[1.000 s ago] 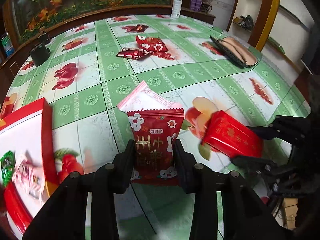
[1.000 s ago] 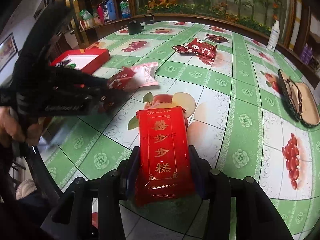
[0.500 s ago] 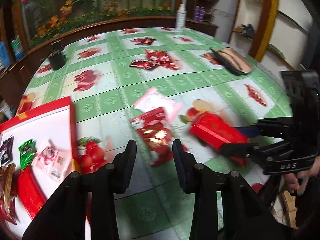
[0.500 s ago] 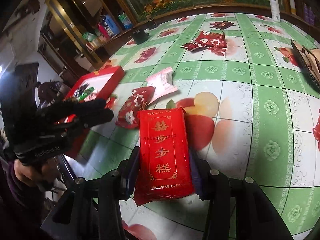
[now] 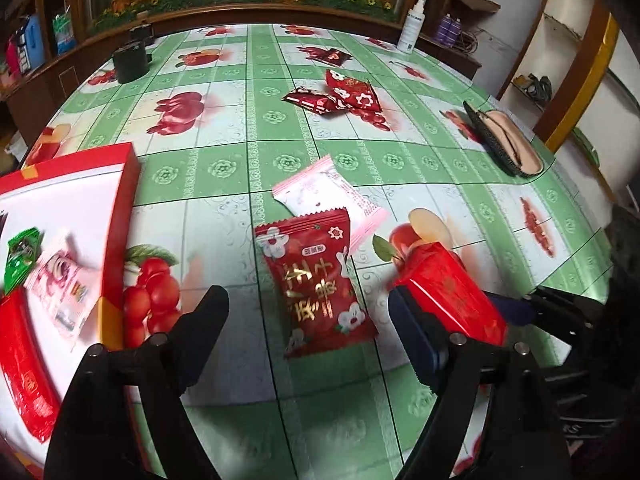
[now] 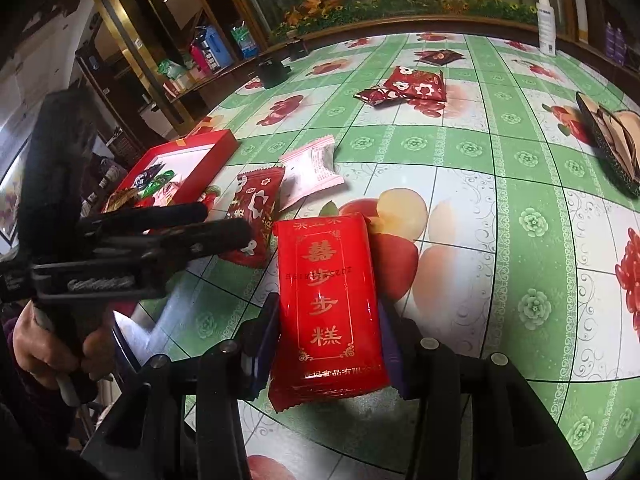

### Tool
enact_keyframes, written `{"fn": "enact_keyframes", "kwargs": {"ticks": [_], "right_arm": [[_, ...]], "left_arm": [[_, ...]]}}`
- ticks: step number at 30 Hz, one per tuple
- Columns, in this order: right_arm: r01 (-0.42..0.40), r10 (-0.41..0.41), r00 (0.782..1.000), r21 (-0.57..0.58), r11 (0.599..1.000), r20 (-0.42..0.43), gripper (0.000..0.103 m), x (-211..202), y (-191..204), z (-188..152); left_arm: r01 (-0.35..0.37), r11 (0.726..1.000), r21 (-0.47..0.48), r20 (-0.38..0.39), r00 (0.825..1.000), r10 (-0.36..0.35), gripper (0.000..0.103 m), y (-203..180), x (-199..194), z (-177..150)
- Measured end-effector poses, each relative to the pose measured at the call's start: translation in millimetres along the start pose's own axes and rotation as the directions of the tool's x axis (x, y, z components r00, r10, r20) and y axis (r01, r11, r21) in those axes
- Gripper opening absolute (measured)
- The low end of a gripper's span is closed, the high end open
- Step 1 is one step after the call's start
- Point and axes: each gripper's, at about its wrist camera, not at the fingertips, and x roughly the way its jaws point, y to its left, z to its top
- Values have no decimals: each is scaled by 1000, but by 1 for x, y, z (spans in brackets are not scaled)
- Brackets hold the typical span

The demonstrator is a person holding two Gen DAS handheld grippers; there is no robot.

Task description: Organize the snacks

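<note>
A red flowered snack packet (image 5: 316,280) lies flat on the table between the fingers of my left gripper (image 5: 312,328). Its jaws are opening and the pads stand clear of the packet. Under the packet's far end lies a pink-and-white packet (image 5: 328,196). My right gripper (image 6: 328,352) is shut on a long red packet with gold characters (image 6: 332,304), held just above the table. The right wrist view also shows the left gripper (image 6: 226,222), the flowered packet (image 6: 256,212) and the pink packet (image 6: 312,168). A red box (image 5: 124,208) with several snacks inside sits at the left.
Further back lie more red packets (image 5: 348,92) and a dark one (image 5: 328,54). A black cup (image 5: 130,60) stands far left, a white bottle (image 5: 412,28) at the back edge, and a dark case with a beige lining (image 5: 504,140) at the right. A hand (image 6: 44,344) holds the left gripper.
The left gripper has let go of the flowered packet, which now lies on the table, and its jaws have spread wide. The right gripper still holds the long red packet.
</note>
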Motion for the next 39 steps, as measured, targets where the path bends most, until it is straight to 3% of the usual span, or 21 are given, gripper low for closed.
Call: {"fn": "enact_keyframes", "kwargs": {"ticks": [2,6,12,23,27,32,39], "right_arm": [[-8,8,1000,5,1000,4,47,0,-2,0],[-6,6,1000,-6,1000,13,47,0,-1,0],[0,0,1000,0,1000,20,47,1,0,1],[-100,100,994,1,995,34,47,8,27,15],[-124,126,991,-34,992,50,47,11,51,26],[-175,180,981,-75,982,75,47,16,85,43],[-258,265,964,-136,957,38,46,45,143,59]], "left_arm": [[-29,999,27,13,1000,29,80,-3,5,-2],[-52,995,83,37,998,49,35,-6,8,-4],[-20,995,93,45,999,15,34,-2,5,-5],[-13,998,65,112,994,6,34,15,-32,-13],[-54,997,49,164,985,45,34,29,-50,-15],[-144,990,-5,236,961,141,34,60,-74,-18],[-221,967,-124,257,935,247,34,114,-94,-28]]}}
